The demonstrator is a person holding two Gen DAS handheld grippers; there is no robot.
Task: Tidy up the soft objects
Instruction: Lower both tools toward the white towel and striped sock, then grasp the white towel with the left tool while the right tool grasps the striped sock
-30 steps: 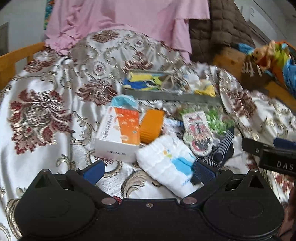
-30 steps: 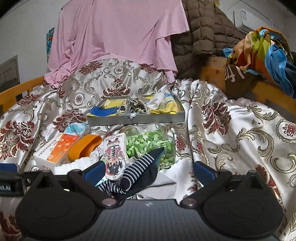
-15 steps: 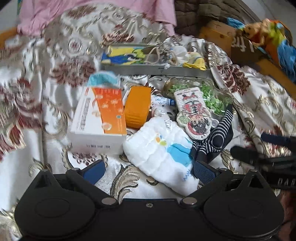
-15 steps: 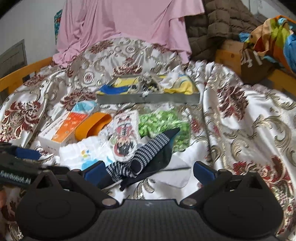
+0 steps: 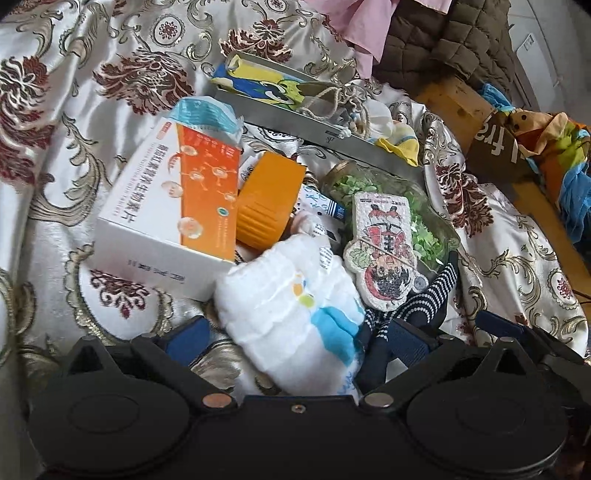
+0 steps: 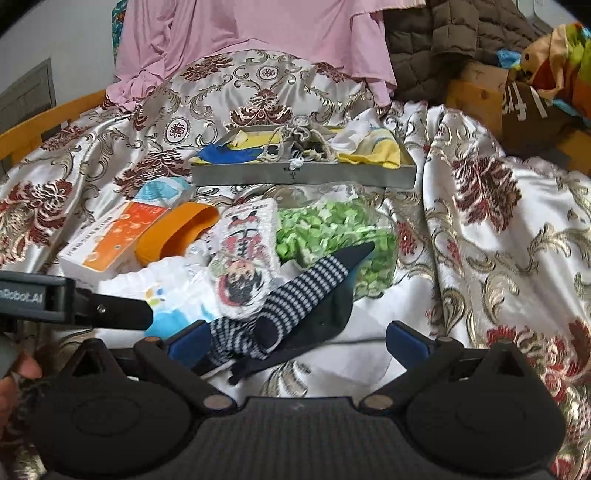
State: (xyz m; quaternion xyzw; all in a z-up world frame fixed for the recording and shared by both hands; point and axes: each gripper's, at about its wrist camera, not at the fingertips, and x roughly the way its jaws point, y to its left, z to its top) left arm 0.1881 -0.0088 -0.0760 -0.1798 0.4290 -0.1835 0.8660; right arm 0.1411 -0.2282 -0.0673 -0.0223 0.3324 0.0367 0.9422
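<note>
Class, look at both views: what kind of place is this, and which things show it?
Probably a lived-in bedroom. A satin floral bedspread drapes a wooden-framed bed, a pink garment and a quilted brown jacket hang behind, and household clutter lies in front.

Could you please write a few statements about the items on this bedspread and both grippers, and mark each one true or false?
1. The left gripper is open, its fingers either side of the white folded cloth. True.
2. The right gripper is shut on the striped sock. False: it is open; the sock lies between its fingers.
3. The grey tray already holds yellow and blue fabric. True.
4. The orange case sits inside the grey tray. False: it lies on the bedspread beside the white and orange box.
5. The cartoon-print pad overlaps the striped sock. True.
</note>
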